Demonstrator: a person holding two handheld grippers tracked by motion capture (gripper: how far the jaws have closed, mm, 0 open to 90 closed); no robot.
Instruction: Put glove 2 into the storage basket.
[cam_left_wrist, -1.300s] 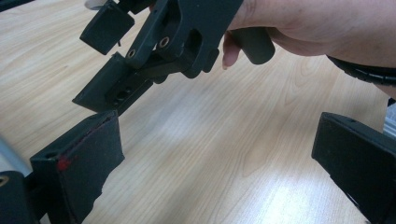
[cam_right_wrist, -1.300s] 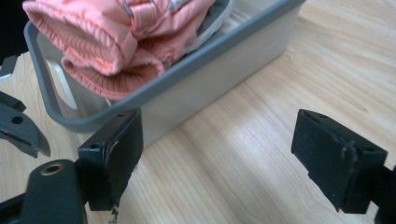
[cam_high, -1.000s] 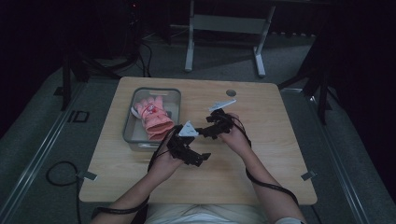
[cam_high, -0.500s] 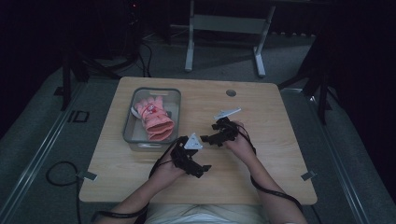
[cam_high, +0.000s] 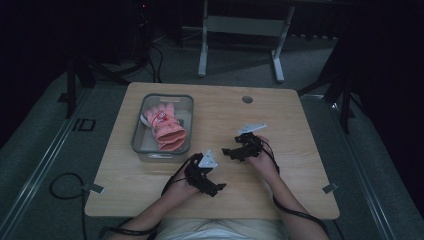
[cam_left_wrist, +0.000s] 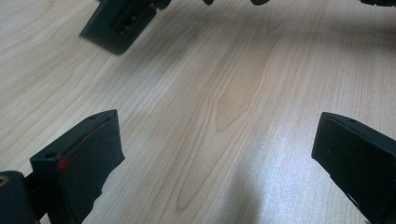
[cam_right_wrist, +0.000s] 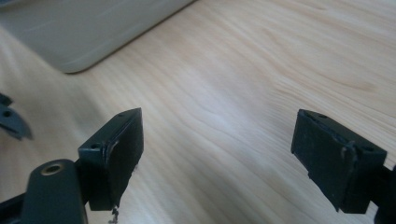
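From the high view, the left gripper (cam_high: 216, 187) and the right gripper (cam_high: 228, 151) sit low over the near half of the wooden counter (cam_high: 280, 120), close to each other, each held in a hand coming up from the bottom edge. A pink glove (cam_high: 166, 126) lies inside the grey tray (cam_high: 188, 102) on the counter's left part, apart from both grippers. A small round hole (cam_high: 247, 99) marks the counter's far side.

In the left gripper view, the left gripper (cam_left_wrist: 215, 154) has its jaws spread wide over bare wood, nothing between them; part of the other gripper shows at the top.

In the right gripper view, the right gripper (cam_right_wrist: 217, 154) is likewise wide and empty, with the tray's grey wall (cam_right_wrist: 88, 28) at the upper left.
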